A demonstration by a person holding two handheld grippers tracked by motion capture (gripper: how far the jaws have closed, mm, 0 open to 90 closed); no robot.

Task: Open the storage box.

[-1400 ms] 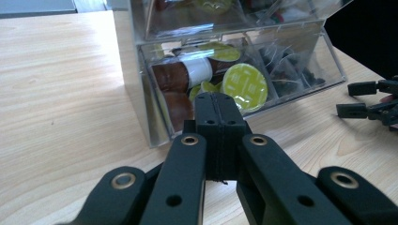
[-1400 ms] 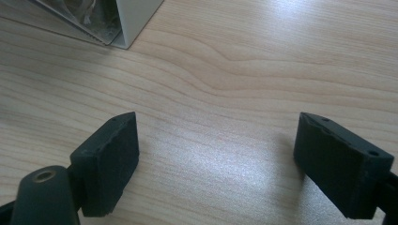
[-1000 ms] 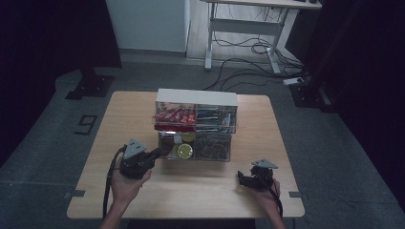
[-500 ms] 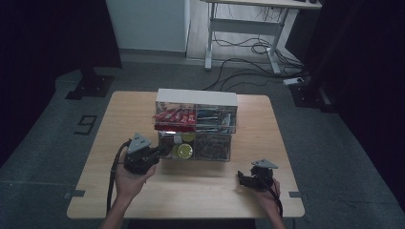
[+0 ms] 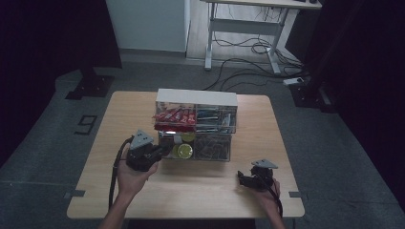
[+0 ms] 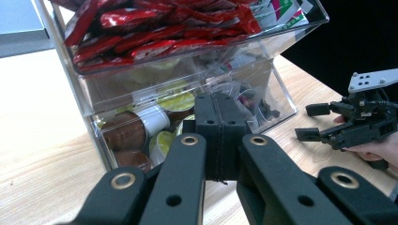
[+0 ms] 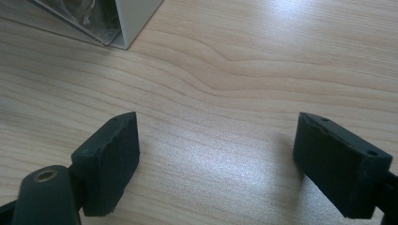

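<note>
Left gripper (image 6: 219, 136), jaws pressed together, is nosing at the lower drawer (image 6: 187, 117) straight ahead; right gripper (image 5: 252, 180), jaws wide, is idling on the bench (image 5: 200, 191).

I count one clear plastic drawer cabinet (image 5: 196, 125) with a white top, standing at twelve o'clock from me on one pale wooden table (image 5: 124, 119). It has four compartments, two up and two down. The upper one at ten o'clock is packed with red foil sachets (image 6: 155, 33), too many and too overlapped to number. In the lower one I make out two yellow-lidded round capsules (image 5: 184, 150) from above, and up close two brown capsules (image 6: 124, 136) beside them. I hold two black two-jaw grippers: my left gripper (image 5: 160, 151) and my right gripper (image 5: 244, 179).
</note>
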